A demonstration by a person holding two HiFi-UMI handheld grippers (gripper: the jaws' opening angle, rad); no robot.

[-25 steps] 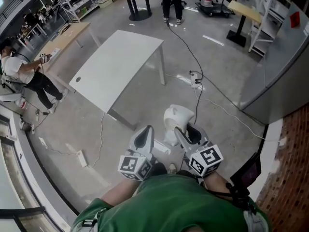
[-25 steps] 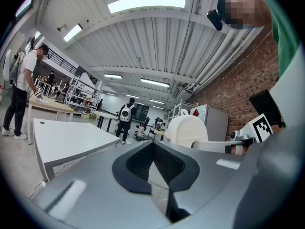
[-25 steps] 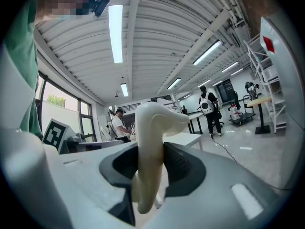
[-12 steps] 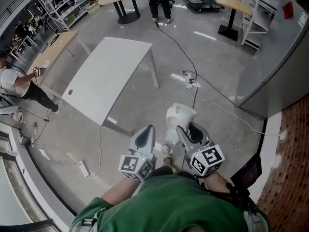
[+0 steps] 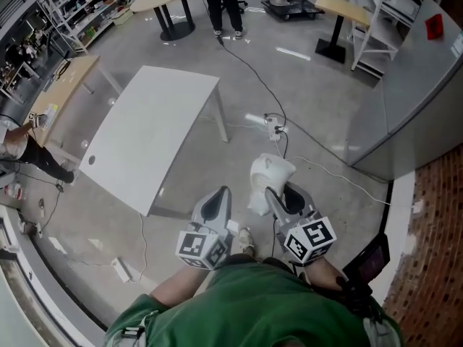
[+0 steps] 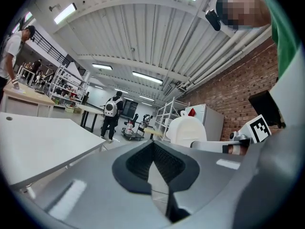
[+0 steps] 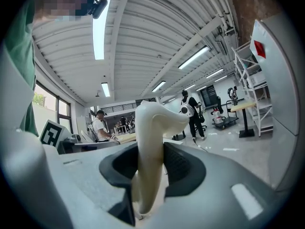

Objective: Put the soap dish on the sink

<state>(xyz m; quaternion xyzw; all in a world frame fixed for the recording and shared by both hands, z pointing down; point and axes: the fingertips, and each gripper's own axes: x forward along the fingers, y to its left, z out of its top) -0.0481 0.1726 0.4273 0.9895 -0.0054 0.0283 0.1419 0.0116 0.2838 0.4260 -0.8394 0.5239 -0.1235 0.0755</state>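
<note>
White soap dish (image 7: 148, 147) btwn R tool (image 7: 151, 173) jaws

The soap dish (image 5: 270, 172) only half shows, its near end is buried in the right gripper (image 5: 281, 196). Up top the far person (image 5: 221, 6) is chopped off by the edge, mostly legs. Stuff on the far-left shelves (image 5: 83, 9) is too tiny to make out, maybe boxes.

The soap dish (image 5: 269, 176) is cream-white, the table (image 5: 150, 133) white, the shirt (image 5: 253, 311) green, the brick wall (image 5: 435, 266) red-brown.
</note>
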